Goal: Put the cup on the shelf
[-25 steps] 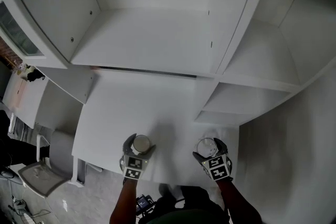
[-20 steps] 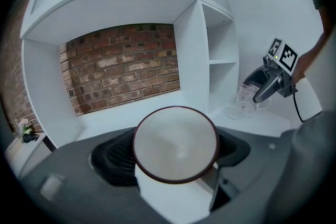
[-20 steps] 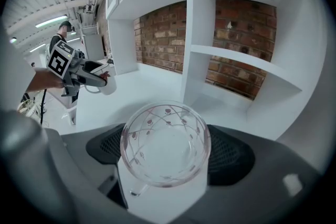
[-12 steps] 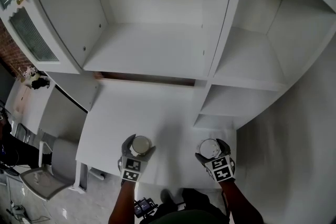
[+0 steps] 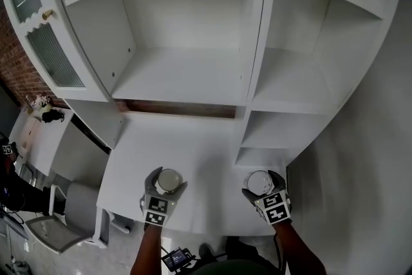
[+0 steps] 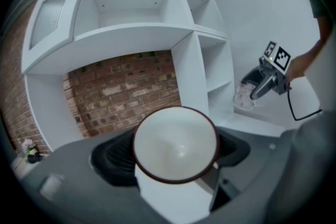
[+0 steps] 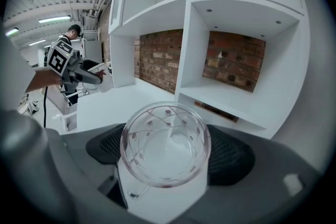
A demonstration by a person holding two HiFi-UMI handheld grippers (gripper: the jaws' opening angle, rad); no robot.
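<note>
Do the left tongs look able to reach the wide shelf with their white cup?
Probably yes: the wide shelf stands bare and open-fronted ahead of the left tongs, which grip the white cup.

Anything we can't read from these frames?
- White cup, left gripper view: its sides and base are hidden behind its own rim.
- Glass cup, head view: the pattern is too small to see.
- Shelf unit, head view: the top compartments are cut off by the upper edge.
</note>
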